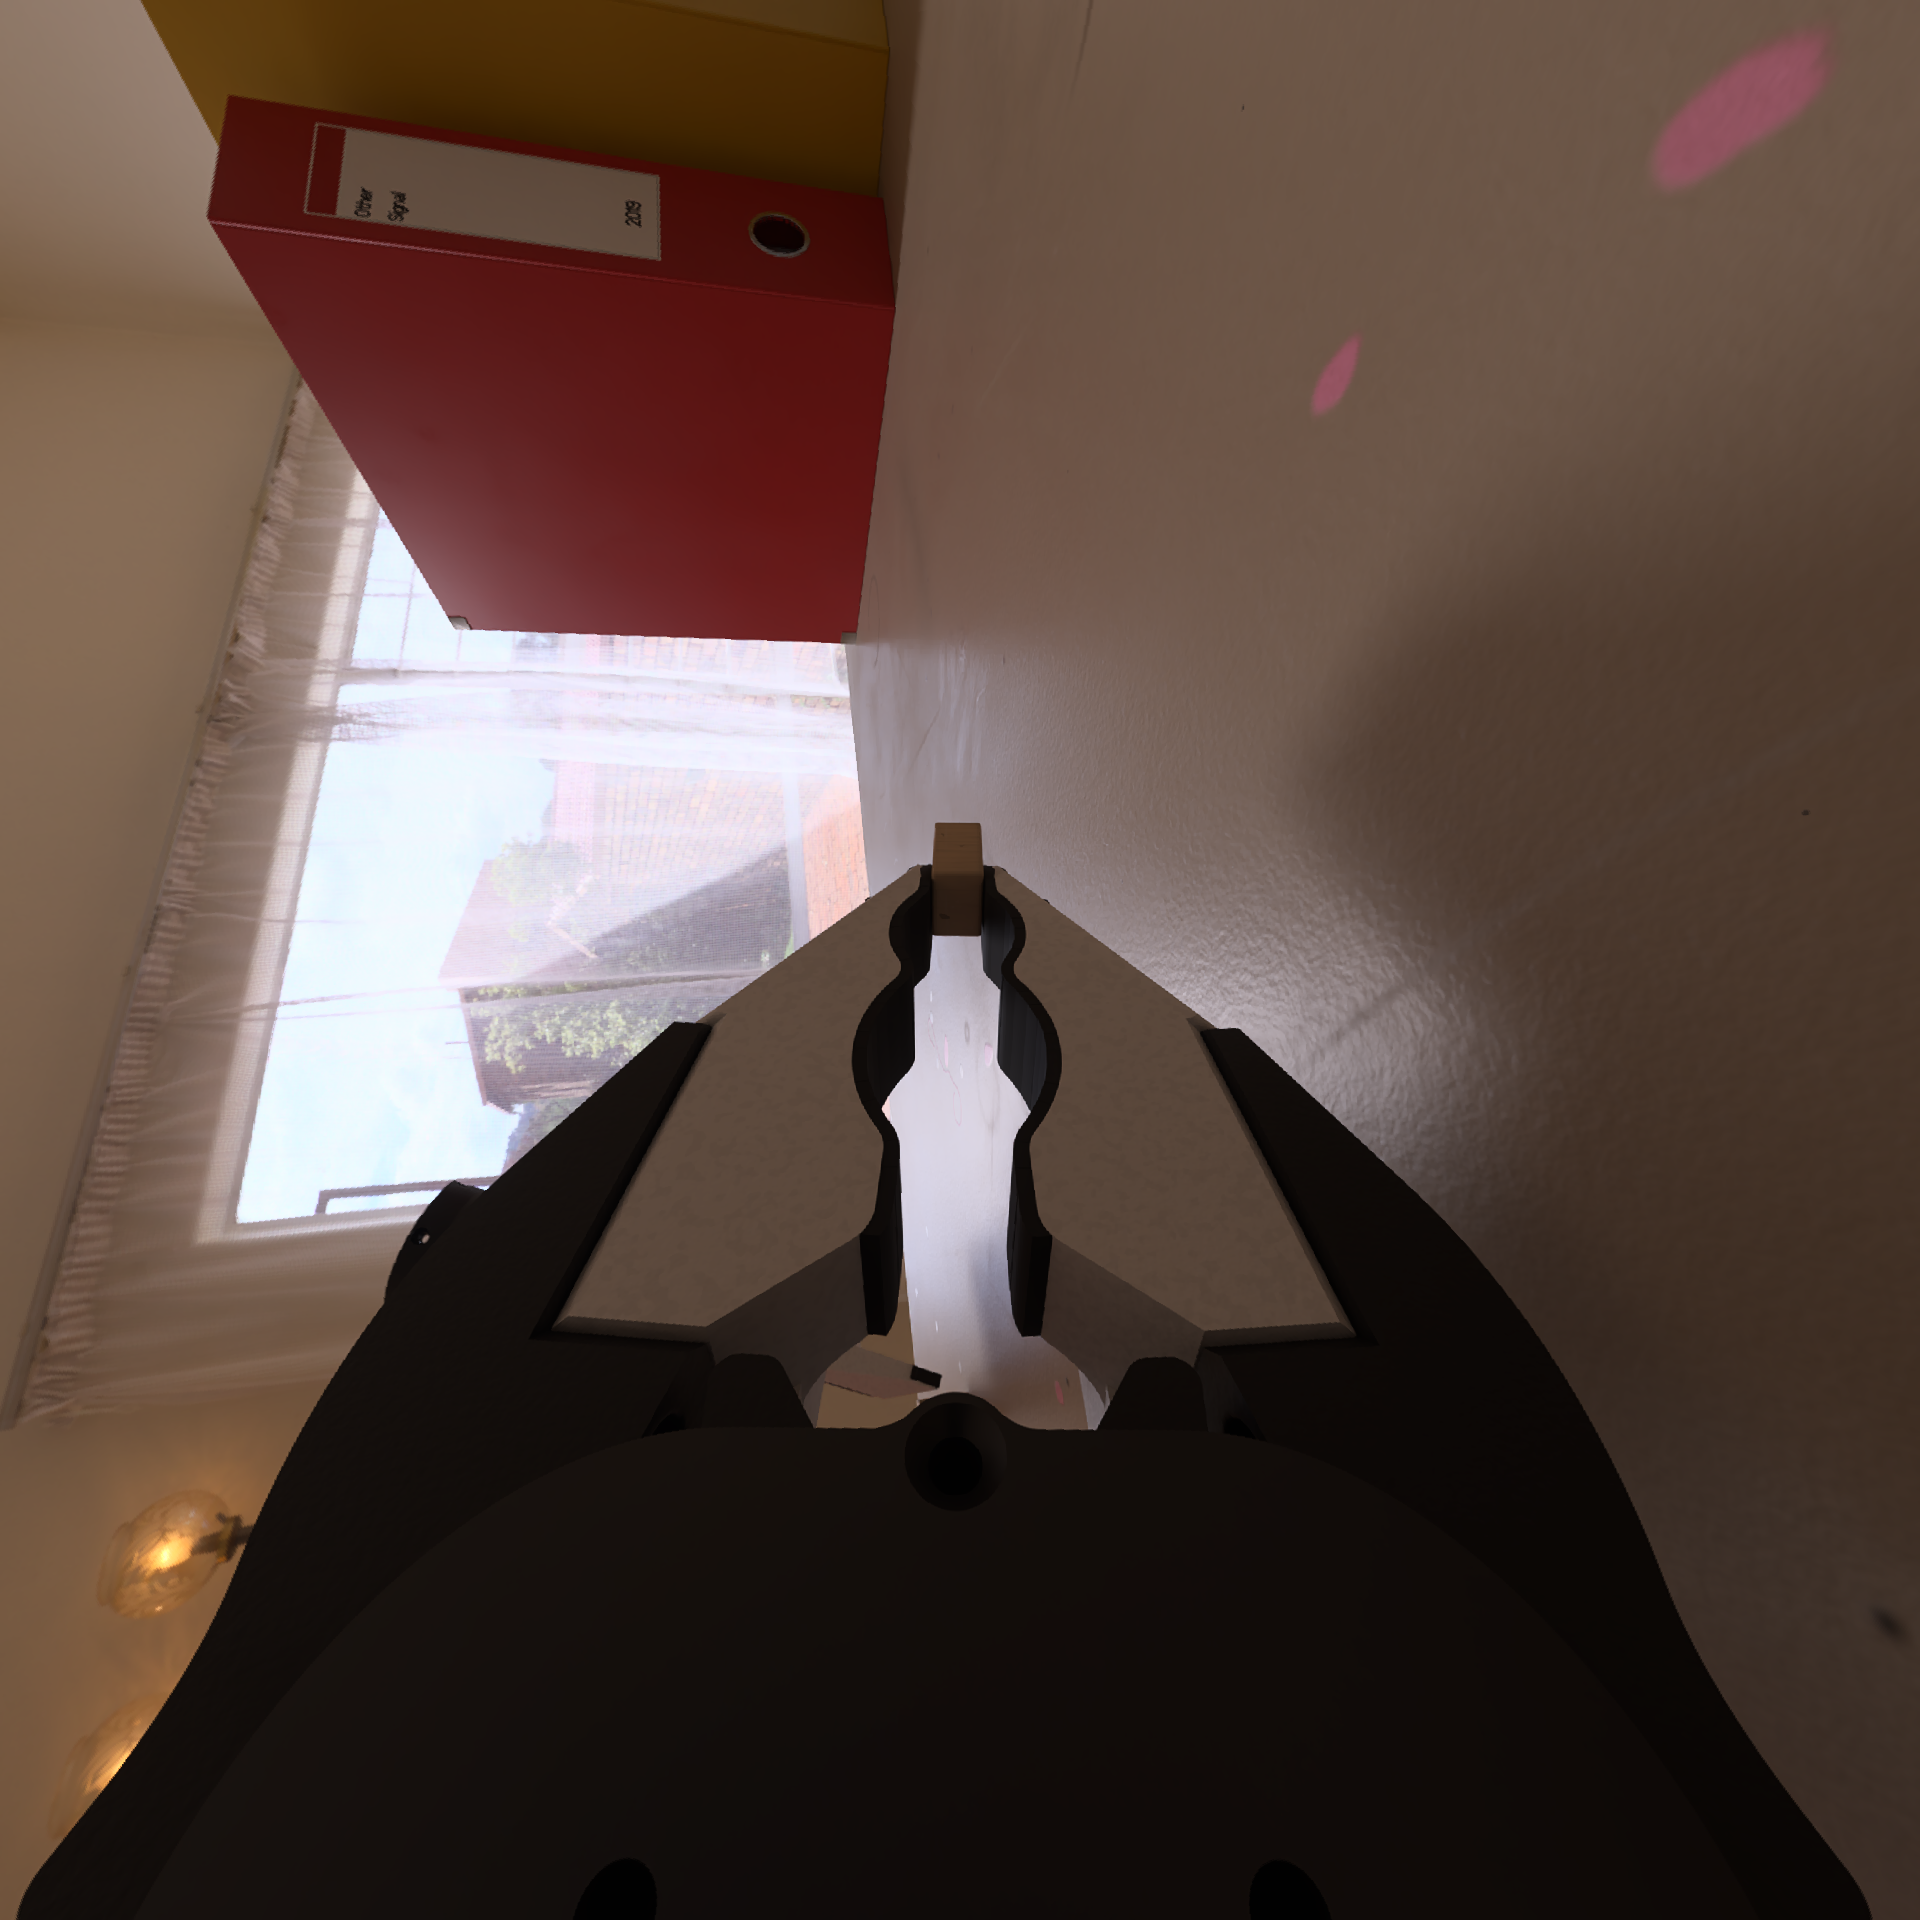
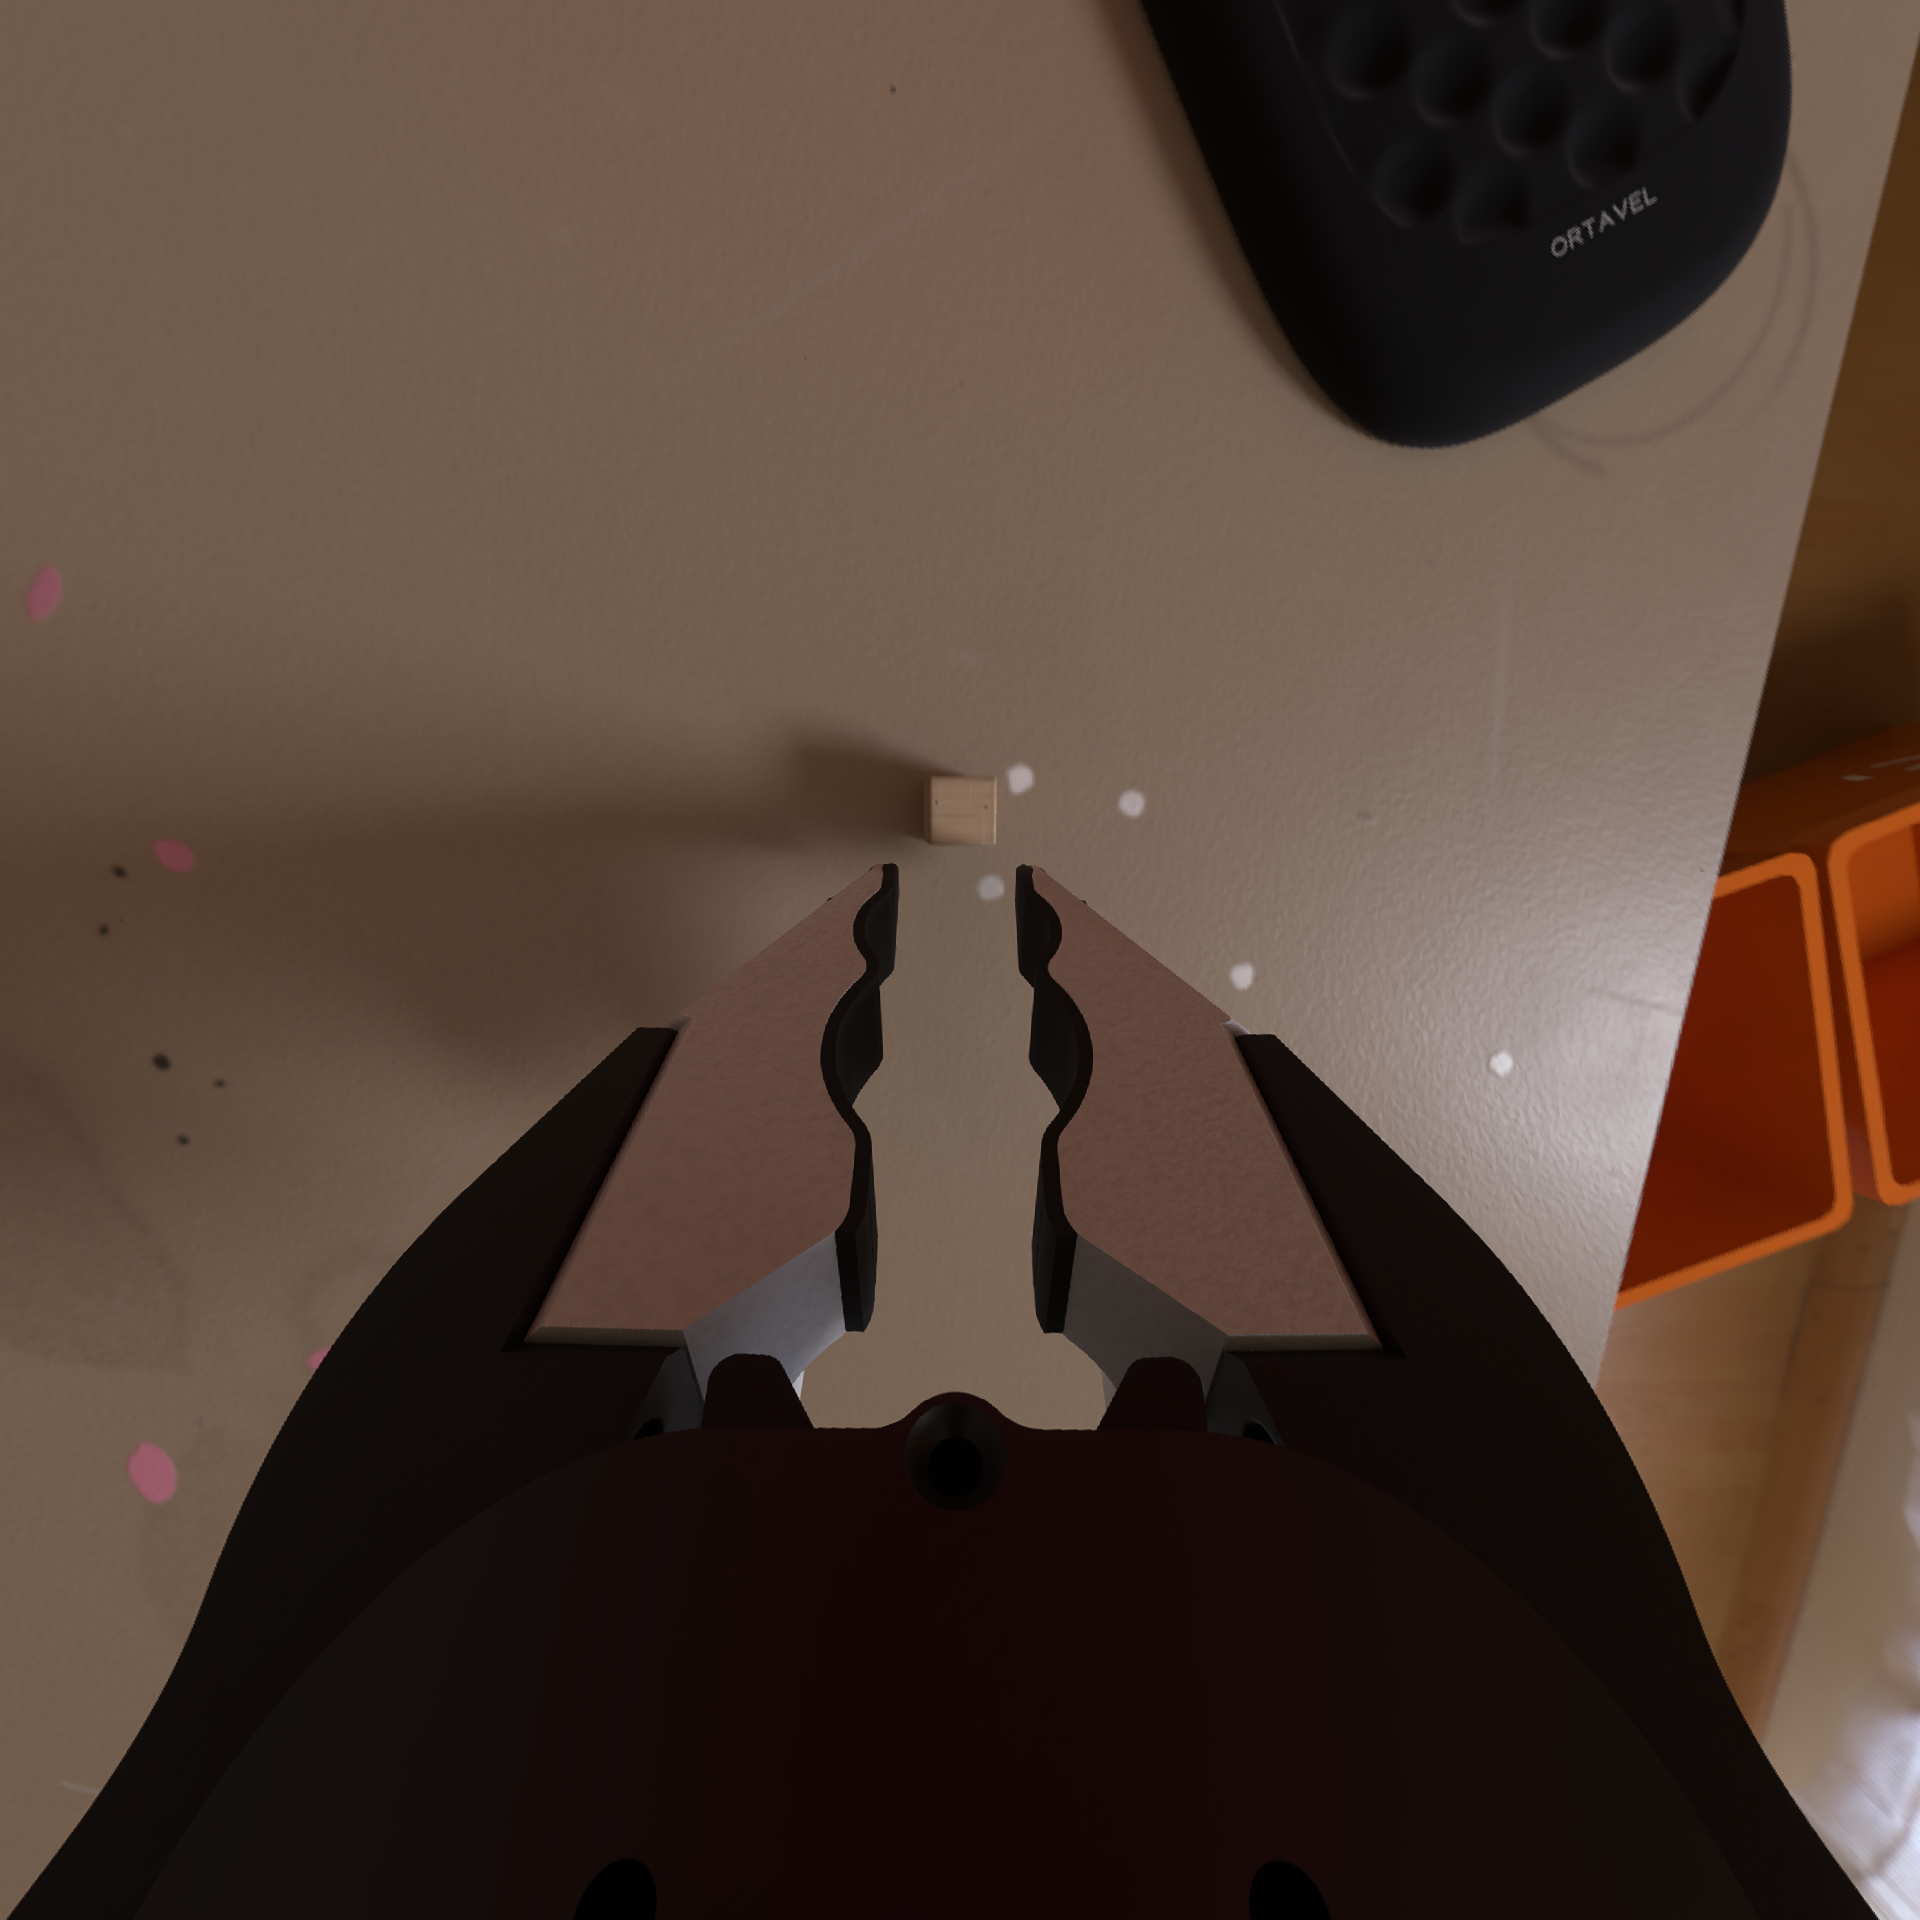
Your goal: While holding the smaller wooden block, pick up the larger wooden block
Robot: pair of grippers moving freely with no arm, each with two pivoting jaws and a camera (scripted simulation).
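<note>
My left gripper (image 1: 957, 878) is shut on a small light wooden block (image 1: 957, 883), pinched at the fingertips, with the block's far end sticking out past them. The view is rolled sideways, with the table surface (image 1: 1403, 727) running up the right side. My right gripper (image 2: 957, 878) is open and empty, pointing down at the table. A light wooden block (image 2: 963, 809) sits on the table just beyond the fingertips, roughly in line with the gap between them and apart from both fingers.
A red binder (image 1: 582, 384) and a yellow one (image 1: 540, 62) stand at the table's far edge in the left wrist view. A black dimpled pad (image 2: 1496, 197) lies beyond the block, to the right. Orange open boxes (image 2: 1808, 1029) sit past the table's right edge (image 2: 1704, 914).
</note>
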